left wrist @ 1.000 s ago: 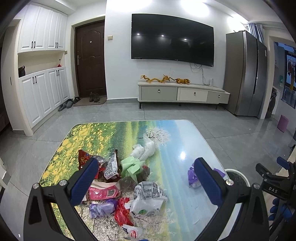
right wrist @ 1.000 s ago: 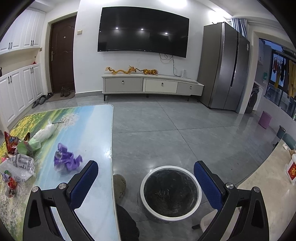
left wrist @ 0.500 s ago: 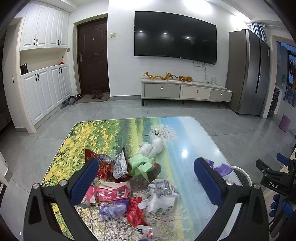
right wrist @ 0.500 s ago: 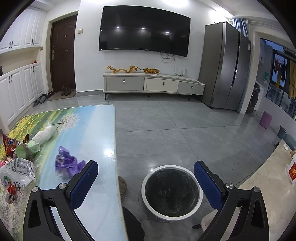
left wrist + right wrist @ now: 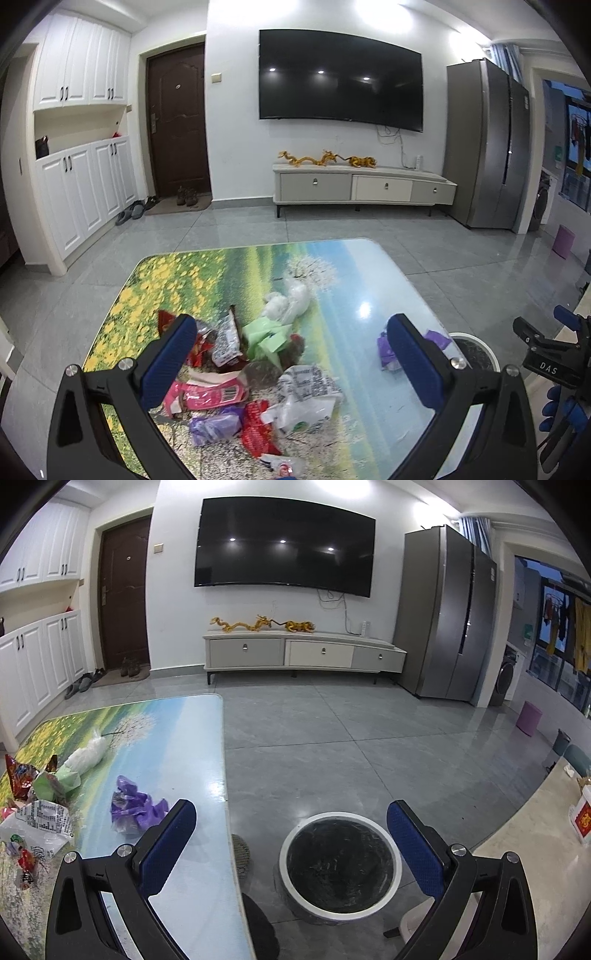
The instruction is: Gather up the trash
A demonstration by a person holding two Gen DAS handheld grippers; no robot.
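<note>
Straight ahead in the left wrist view, the left gripper (image 5: 291,354) hangs over the worktop (image 5: 369,295), its jaws spread wide and holding nothing. Between and beyond the blue fingers lies a heap of trash: a green wrapper (image 5: 267,334), a white plastic bag (image 5: 291,301) farther off, a printed white bag (image 5: 308,395), a pink packet (image 5: 207,393), a red wrapper (image 5: 256,430) and a small purple bag (image 5: 214,430) near the front edge. A purple wrapper (image 5: 386,352) sits apart from the heap, partly hidden behind the right finger, near the worktop's right edge. The bin (image 5: 476,350) shows just past that edge, and the right gripper (image 5: 546,358) is at the far right.

Over in the right wrist view, the right gripper (image 5: 291,834) has its jaws wide and empty, held above the floor beside the worktop (image 5: 207,738). The bin (image 5: 340,860), round, white-rimmed and lined black, stands on the floor between the fingers. The purple wrapper (image 5: 135,808) lies on the worktop just beside the left finger.
</note>
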